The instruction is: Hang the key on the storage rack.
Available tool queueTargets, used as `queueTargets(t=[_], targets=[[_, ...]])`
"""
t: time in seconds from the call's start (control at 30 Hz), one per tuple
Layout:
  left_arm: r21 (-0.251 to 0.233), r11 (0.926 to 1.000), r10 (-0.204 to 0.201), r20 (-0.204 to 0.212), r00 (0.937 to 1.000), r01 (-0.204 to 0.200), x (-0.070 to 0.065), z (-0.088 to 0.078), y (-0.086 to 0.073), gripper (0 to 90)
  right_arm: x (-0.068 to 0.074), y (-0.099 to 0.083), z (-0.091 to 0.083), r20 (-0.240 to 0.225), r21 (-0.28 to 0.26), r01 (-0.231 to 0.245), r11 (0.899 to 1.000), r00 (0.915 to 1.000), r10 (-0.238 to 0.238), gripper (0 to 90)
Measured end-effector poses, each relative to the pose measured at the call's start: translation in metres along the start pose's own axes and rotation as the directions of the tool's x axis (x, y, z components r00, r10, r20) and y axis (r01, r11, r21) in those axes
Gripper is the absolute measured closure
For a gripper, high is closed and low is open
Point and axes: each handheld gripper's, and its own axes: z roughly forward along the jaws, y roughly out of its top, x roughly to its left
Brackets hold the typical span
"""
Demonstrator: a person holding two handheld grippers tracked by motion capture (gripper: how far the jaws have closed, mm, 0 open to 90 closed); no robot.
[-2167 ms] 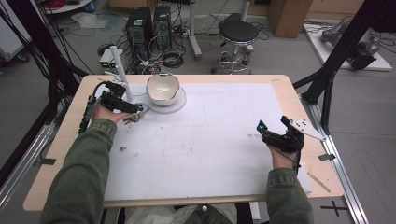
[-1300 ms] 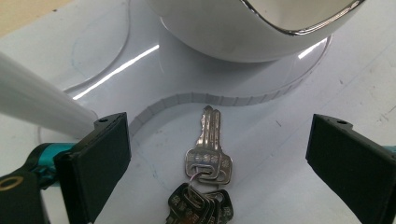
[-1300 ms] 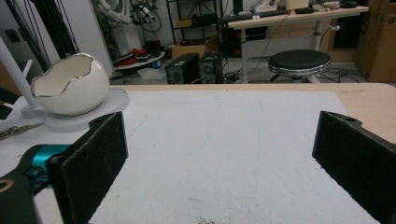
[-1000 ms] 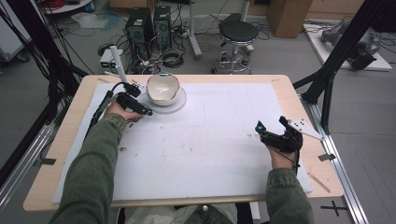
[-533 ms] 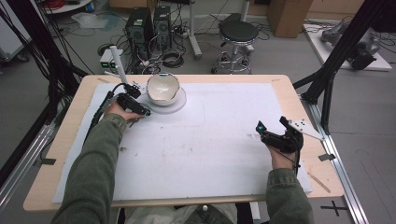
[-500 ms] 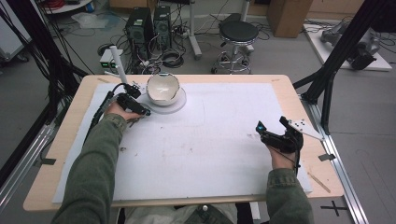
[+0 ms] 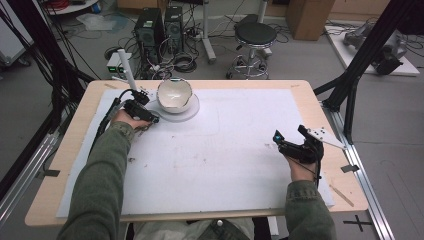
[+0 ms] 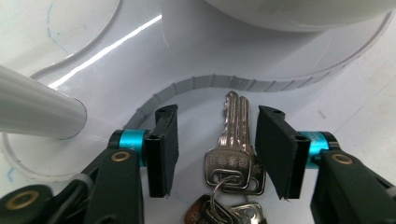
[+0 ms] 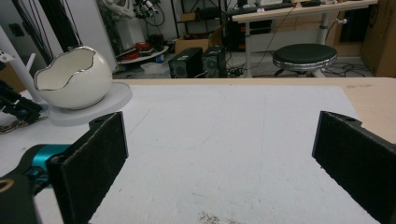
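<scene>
While left hand-held gripper [image 8: 212,154] jaws have just been closing, keys [image 8: 233,154] lie between them on desk [image 7: 240,150], ungripped | grasp imminent | right hand-held gripper [image 9: 219,154] wide open, empty

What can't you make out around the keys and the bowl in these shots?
- Keys: lower bunch cut off by the left gripper view's bottom edge; hidden under the left gripper in the high view.
- Key stamping: too small to read.
- Bowl: its inside floor is hidden by its wall in the right gripper view.
</scene>
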Motion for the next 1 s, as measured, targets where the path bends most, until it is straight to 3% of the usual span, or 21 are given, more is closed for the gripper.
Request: queueTargets(t=[0.03, 0.1, 0.13, 0.23, 0.27, 0.33, 0.63, 0.83, 1.0], targets=[[0.002, 0.9996, 0.029, -0.017, 0.9994, -0.029, -0.003, 0.001, 0.0, 51.4, 0.0, 0.0, 0.0, -0.001, -0.001, 0.001, 1.0, 1.0, -0.001, 2.4], [-0.002, 0.9996, 0.026, -0.012, 0.9996, -0.026, -0.004, 0.001, 0.001, 57.5, 0.0, 0.0, 0.0, 0.001, -0.003, 0.006, 1.0, 1.0, -0.006, 2.4], [0.002, 0.9988, 0.048, 0.001, 0.9988, -0.048, -0.006, 0.0, 0.001, 62.3, 0.0, 0.0, 0.0, 0.002, -0.001, 0.004, 1.0, 1.0, -0.004, 2.4], [0.002, 0.9987, 0.05, 0.014, 0.9986, -0.05, -0.008, 0.0, 0.001, 74.1, 0.0, 0.0, -0.001, 0.008, -0.004, 0.0, 1.0, 1.0, 0.0, 2.4], [0.004, 0.9977, 0.067, 0.023, 0.9975, -0.067, -0.01, 0.0, 0.002, 79.8, 0.0, 0.0, -0.001, 0.01, -0.006, -0.003, 1.0, 0.9999, 0.003, 2.4], [0.011, 0.9965, 0.083, 0.009, 0.9965, -0.083, -0.013, 0.0, 0.003, 80.3, 0.0, 0.0, -0.001, 0.008, -0.004, 0.001, 1.0, 1.0, -0.001, 2.4], [0.011, 0.9968, 0.079, 0.009, 0.9968, -0.079, -0.014, -0.001, 0.003, 81.1, -0.001, 0.001, -0.001, 0.013, -0.01, -0.004, 1.0, 0.9999, 0.004, 2.4], [0.026, 0.994, 0.106, 0.002, 0.9944, -0.106, -0.018, -0.003, 0.004, 81.1, -0.002, 0.001, -0.002, 0.012, -0.013, -0.005, 1.0, 0.9999, 0.005, 2.4], [0.014, 0.9944, 0.105, -0.004, 0.9945, -0.105, -0.018, -0.008, 0.004, 81.1, -0.002, 0.001, -0.002, 0.013, -0.015, -0.005, 1.0, 0.9999, 0.005, 2.4]])
